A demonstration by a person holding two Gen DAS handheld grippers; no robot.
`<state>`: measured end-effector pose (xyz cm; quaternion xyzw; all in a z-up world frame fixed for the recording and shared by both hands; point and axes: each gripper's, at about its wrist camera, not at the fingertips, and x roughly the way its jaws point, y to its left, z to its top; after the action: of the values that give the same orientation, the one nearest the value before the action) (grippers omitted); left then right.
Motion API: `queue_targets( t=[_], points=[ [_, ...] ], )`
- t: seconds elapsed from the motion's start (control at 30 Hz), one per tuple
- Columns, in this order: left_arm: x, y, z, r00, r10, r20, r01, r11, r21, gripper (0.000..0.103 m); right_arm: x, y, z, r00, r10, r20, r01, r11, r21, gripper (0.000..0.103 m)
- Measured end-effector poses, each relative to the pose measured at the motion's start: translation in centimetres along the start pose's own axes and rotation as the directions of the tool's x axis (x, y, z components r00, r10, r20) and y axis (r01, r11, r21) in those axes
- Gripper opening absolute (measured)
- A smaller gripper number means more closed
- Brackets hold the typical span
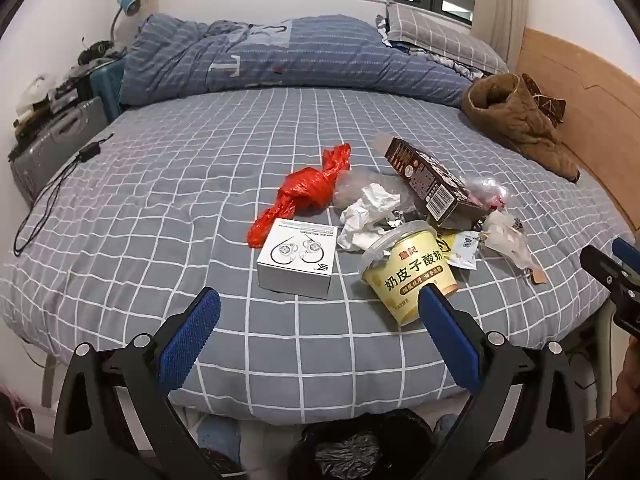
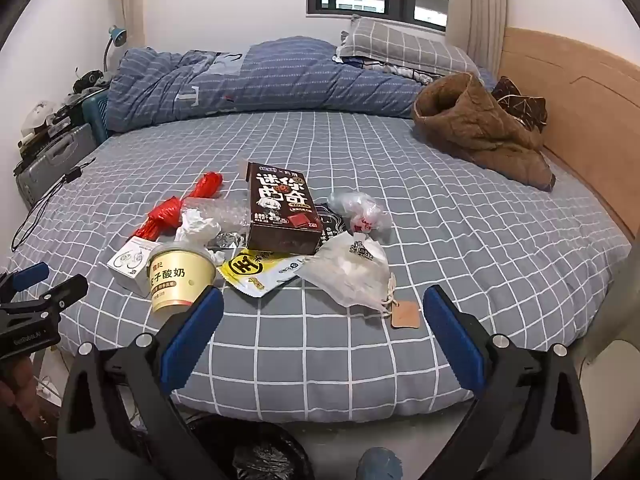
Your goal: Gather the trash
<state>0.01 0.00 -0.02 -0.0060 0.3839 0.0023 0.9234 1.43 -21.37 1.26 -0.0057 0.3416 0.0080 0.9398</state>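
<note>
Trash lies in a heap on the grey checked bed (image 1: 160, 208): a red plastic bag (image 1: 304, 192), a white earphone box (image 1: 296, 258), crumpled white paper (image 1: 368, 212), a yellow yogurt cup (image 1: 408, 268) on its side, a brown cookie box (image 2: 282, 208), a yellow snack wrapper (image 2: 256, 270) and a translucent pouch with a tag (image 2: 352, 272). My left gripper (image 1: 320, 308) is open and empty, hovering at the bed's front edge before the earphone box and cup. My right gripper (image 2: 324, 308) is open and empty, just short of the pouch.
A bin lined with a black bag (image 1: 352, 448) stands on the floor below the bed's front edge. A blue duvet (image 1: 280, 56), pillow (image 2: 400, 48) and brown garment (image 2: 480, 128) lie at the back. A wooden headboard (image 2: 580, 112) is at right, and a cable (image 1: 52, 196) at left.
</note>
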Motion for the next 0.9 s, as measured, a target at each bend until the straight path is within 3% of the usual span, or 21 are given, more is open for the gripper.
queue_targets(
  t=[0.9],
  points=[
    [0.5,0.8,0.2,1.000,0.001,-0.010,-0.001,1.000,-0.022,0.097,0.8,1.0,0.2,1.000,-0.007,0.005,0.007,1.000,-0.010,0.096]
  ],
)
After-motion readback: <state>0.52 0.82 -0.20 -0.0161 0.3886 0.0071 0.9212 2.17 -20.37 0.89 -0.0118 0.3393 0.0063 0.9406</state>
